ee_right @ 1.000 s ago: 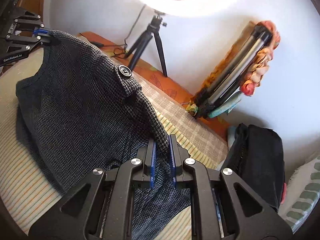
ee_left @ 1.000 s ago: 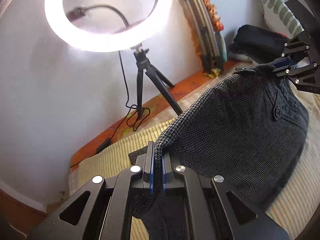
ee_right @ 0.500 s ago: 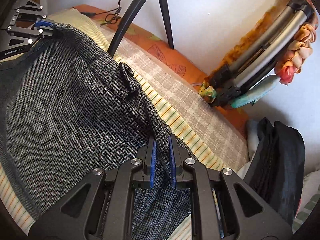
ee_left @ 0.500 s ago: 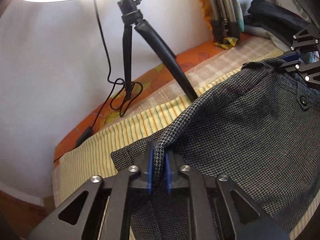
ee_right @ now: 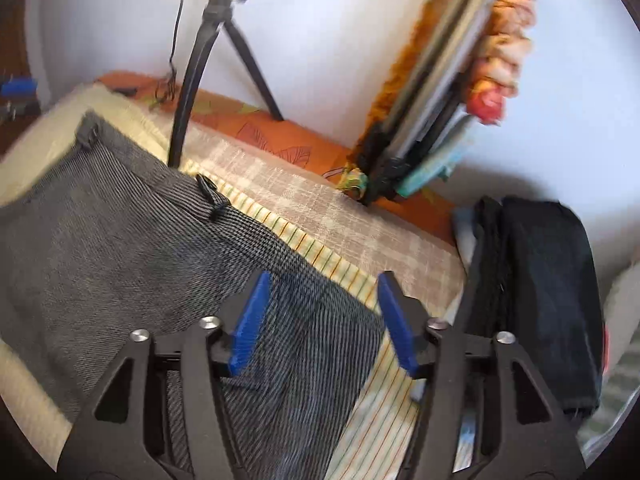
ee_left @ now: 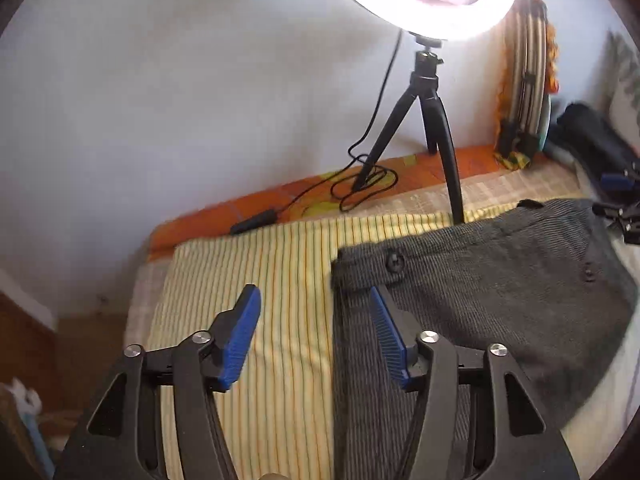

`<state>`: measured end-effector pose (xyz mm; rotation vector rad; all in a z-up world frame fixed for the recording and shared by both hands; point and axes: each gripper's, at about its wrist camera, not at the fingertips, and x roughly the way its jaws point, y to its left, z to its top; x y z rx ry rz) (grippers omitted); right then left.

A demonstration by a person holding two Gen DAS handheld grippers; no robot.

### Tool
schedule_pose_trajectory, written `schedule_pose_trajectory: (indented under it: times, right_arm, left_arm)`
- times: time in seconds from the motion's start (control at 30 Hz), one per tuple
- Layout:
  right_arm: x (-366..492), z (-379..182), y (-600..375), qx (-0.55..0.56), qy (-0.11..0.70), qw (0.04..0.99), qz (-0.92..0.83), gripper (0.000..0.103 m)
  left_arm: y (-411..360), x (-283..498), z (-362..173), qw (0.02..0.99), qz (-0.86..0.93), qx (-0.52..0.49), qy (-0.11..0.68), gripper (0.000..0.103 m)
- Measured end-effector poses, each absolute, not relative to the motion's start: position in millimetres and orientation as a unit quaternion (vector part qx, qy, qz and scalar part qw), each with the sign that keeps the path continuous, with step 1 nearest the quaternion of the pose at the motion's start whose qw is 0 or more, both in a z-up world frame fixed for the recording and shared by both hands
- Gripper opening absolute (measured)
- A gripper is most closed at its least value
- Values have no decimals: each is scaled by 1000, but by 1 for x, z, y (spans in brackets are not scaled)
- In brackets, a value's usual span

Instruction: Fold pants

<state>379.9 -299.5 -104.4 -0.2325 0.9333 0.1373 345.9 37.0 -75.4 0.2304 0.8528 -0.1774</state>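
Note:
The dark grey houndstooth pants [ee_left: 480, 300] lie flat on the yellow striped sheet [ee_left: 260, 280], waistband toward the wall, a button near its left corner. My left gripper [ee_left: 314, 336] is open and empty, above the pants' left edge, with its right pad over the cloth. In the right wrist view the pants [ee_right: 140, 260] spread to the left. My right gripper [ee_right: 322, 320] is open and empty above their right waistband corner. The right gripper shows at the far right edge of the left wrist view [ee_left: 618, 208].
A ring light on a black tripod [ee_left: 432, 120] stands at the wall on the orange bedding [ee_left: 400, 172], one leg near the waistband, its cable coiled beside it. A folded frame with orange cloth [ee_right: 448, 92] leans on the wall. A black bag [ee_right: 540, 300] lies at the right.
Both grippers have opened and let go of the waistband. The pants, held up before, now lie flat on the sheet. Both grippers have drawn back a little.

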Motion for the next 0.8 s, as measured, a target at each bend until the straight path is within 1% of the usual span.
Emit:
schedule_pose_trajectory:
  times: [0.03,0.13,0.23,0.3,0.43,0.7,0.8]
  right_arm:
    - [369,-99,-304,-85,446,889,69,75]
    - [335,-91,-314,-22,448,891,75,77]
    - [303,-96,-317,19,456,888,62,81]
    - [283,-102,-319,50,464,883,51,81]
    - [253,-115,-330,120,481,868,31,82]
    - [244,-157,-352,250,503,827,18,82]
    - [245,-164,-355,288,498,818,29,82]
  left_arm:
    - [45,336,-75,899,-89,95,418,59]
    - [65,307,-81,891,-94,34,443,60]
    - [82,287,-96,875,-92,-47,473,60]
    - [91,272,-110,863,-85,-98,489,60]
    - [97,249,-126,850,-70,-159,497,60]
    - [90,239,-153,814,-57,-243,525,61]
    - [97,238,-169,791,-42,-301,531,61]
